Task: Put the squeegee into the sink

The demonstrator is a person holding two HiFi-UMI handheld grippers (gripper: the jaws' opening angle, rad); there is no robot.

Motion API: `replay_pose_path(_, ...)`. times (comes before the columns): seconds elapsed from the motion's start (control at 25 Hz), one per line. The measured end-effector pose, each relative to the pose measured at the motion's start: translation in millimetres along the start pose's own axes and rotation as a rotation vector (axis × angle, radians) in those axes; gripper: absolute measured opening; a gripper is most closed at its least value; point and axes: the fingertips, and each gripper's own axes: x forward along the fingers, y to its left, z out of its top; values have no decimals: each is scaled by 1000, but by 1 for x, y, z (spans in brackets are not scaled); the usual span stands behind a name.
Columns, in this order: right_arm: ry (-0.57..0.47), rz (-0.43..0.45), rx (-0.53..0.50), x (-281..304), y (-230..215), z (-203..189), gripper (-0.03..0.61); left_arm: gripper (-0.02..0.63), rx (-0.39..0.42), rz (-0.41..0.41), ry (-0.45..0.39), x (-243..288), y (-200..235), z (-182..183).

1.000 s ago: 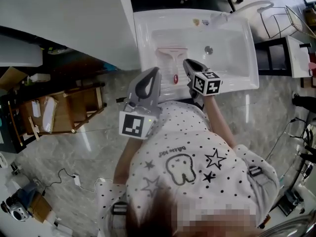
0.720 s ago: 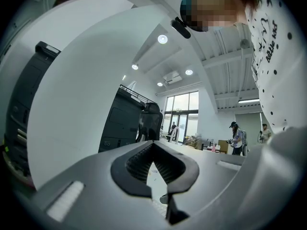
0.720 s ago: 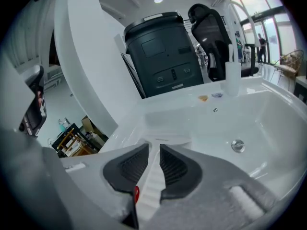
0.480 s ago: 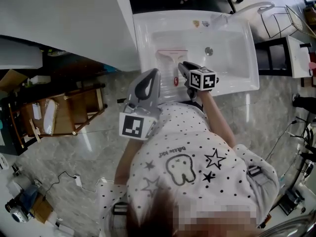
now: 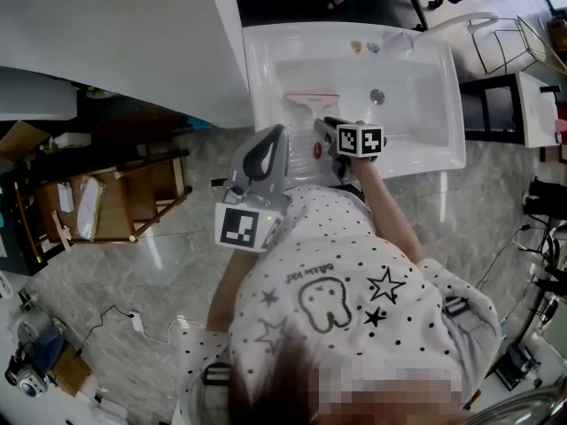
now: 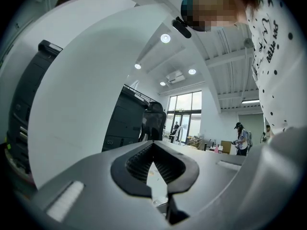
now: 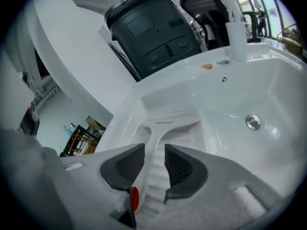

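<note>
Right tool (image 7: 154,148) is down at the near edge of the white sink (image 5: 443,161), jaws a narrow gap apart, and the squeegee (image 7: 168,121) runs straight between them. The handle lies close along the left pad with clear daylight on the other side, so nothing is clamped. The squeegee itself is in the basin, lying on the ribbed slope at the sink's left side, with its wide blade end toward the back wall and the red tip of the handle (image 7: 135,199) pointing at the person. The drain (image 7: 253,122) sits off to the right of it, well apart.

Over to the left tool (image 6: 153,146) — it's held up in front of the person's spotted shirt (image 5: 354,299), short of the sink's front rim. The jaw tips meet at the top, a small hollow shows behind them, and nothing is between the pads.
</note>
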Motion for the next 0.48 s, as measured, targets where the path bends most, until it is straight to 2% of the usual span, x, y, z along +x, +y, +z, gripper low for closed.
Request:
replay_pose_path(0.16,13,27,31,5,0,-1,124,-3,-4,14,8,3,3,-3)
replay_pose_path(0.48,22,135,149,9,4,2,126,-3,2,37,2,7,6,-3)
